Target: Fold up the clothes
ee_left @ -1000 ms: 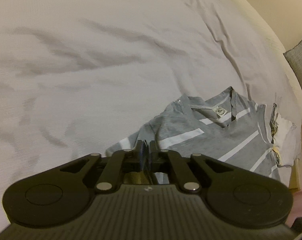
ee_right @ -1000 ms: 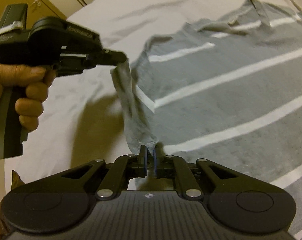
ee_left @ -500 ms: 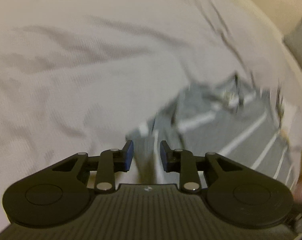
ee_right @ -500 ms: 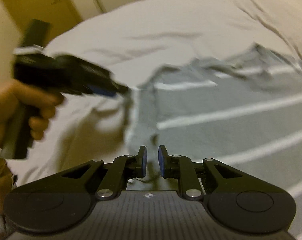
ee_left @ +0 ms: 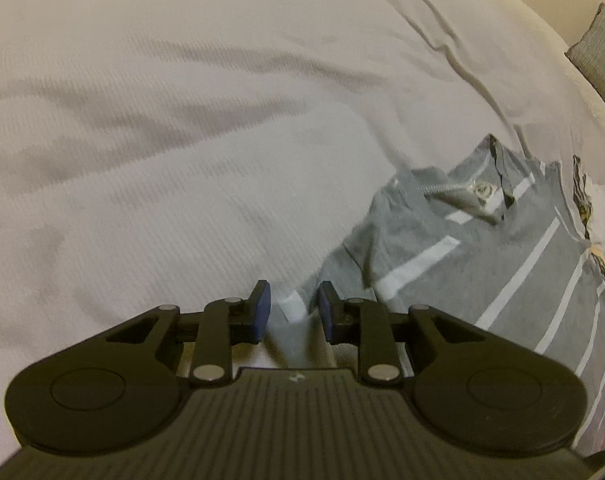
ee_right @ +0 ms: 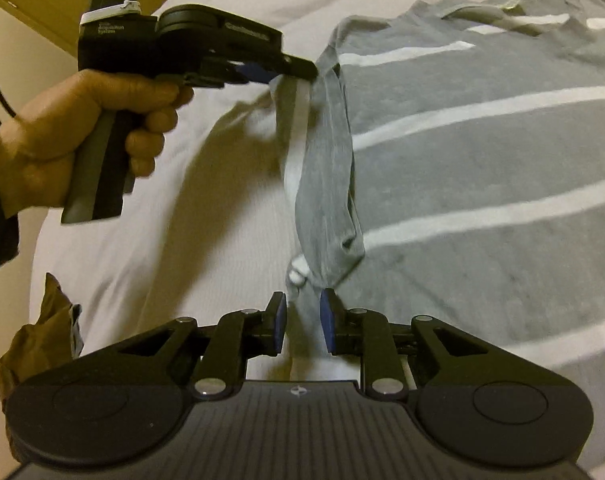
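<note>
A grey T-shirt with white stripes (ee_right: 482,168) lies spread on the white bed (ee_left: 182,120); its collar with a label (ee_left: 480,190) points away in the left wrist view. The shirt's left edge is bunched into a raised fold (ee_right: 326,176). My left gripper (ee_left: 290,306) is open, with a strip of the grey cloth lying between its blue pads. In the right wrist view the left gripper (ee_right: 278,74), held by a hand (ee_right: 74,136), hovers at the fold's far end. My right gripper (ee_right: 302,322) is open too, the fold's near end in the gap.
A grey cushion (ee_left: 600,56) leans at the bed's far right. Another white garment with a dark print (ee_left: 594,208) lies beyond the shirt. A brown crumpled thing (ee_right: 42,340) sits at the bed's near left edge. Wooden cupboards (ee_right: 42,0) stand behind the hand.
Both grippers were shut on the shirt's edge a second ago; both have opened and let it go. The lifted edge has dropped into a loose fold.
</note>
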